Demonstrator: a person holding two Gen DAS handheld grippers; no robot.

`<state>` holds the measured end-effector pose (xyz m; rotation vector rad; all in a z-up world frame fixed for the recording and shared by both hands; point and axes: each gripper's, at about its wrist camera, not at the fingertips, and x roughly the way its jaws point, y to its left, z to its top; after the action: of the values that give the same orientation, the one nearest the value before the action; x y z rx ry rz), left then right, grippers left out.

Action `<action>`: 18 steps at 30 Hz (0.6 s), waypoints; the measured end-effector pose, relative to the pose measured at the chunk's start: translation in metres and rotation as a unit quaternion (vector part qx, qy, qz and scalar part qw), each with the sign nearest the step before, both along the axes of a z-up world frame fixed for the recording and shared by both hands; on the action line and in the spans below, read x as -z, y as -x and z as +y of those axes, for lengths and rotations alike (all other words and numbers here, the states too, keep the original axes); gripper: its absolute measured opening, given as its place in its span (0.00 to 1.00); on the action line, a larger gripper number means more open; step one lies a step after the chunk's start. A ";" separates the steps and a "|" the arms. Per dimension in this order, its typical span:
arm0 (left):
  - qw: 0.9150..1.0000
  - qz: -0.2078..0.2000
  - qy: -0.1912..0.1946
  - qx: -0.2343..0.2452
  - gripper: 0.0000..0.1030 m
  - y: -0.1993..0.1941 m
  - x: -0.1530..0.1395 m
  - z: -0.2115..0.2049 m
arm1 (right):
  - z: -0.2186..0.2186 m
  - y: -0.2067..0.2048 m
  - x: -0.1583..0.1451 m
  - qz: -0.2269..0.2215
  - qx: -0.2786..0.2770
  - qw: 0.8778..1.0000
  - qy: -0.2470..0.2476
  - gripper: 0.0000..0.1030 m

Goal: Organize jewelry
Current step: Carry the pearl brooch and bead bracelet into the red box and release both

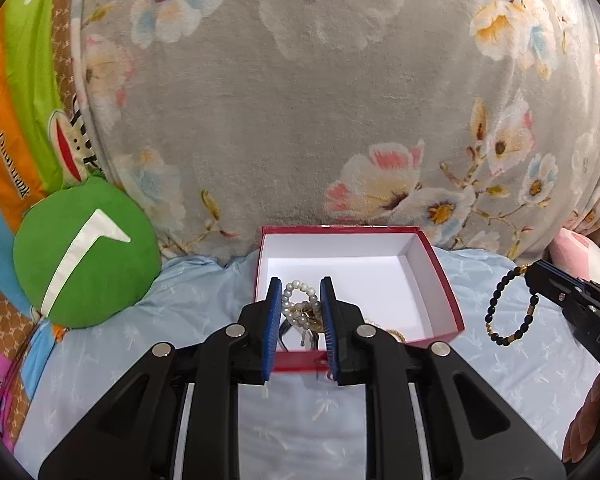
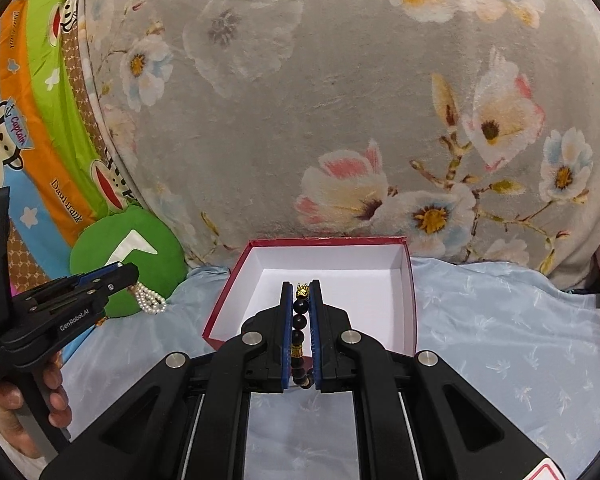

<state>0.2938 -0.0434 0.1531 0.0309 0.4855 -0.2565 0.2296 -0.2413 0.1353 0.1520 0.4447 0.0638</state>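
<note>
Pearls [image 1: 300, 304] sit pinched in your left gripper [image 1: 300, 312], a dark bead bracelet [image 2: 300, 332] with a gold charm clamped in your right gripper [image 2: 300, 332]. Both hang just in front of the open red box [image 2: 409, 300], white inside, on the pale blue bed sheet [image 2: 500, 340] near a green cushion [image 1: 84, 256].

From my left camera, the red box's [image 1: 440, 276] near wall hides behind the left gripper [image 1: 300, 308], which also covers part of the pearl string [image 1: 300, 300]. My right gripper's [image 2: 300, 316] pads cover most of the black bead bracelet [image 2: 300, 320].
</note>
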 end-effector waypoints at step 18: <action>0.999 0.031 -0.031 -0.003 0.19 -0.124 0.053 -0.051 | -0.017 -0.137 0.050 0.066 0.020 0.998 0.001 0.07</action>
<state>0.4183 -0.0944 0.1003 0.0812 0.5556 -0.2368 0.3667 -0.2587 0.0848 0.1638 0.5741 0.0136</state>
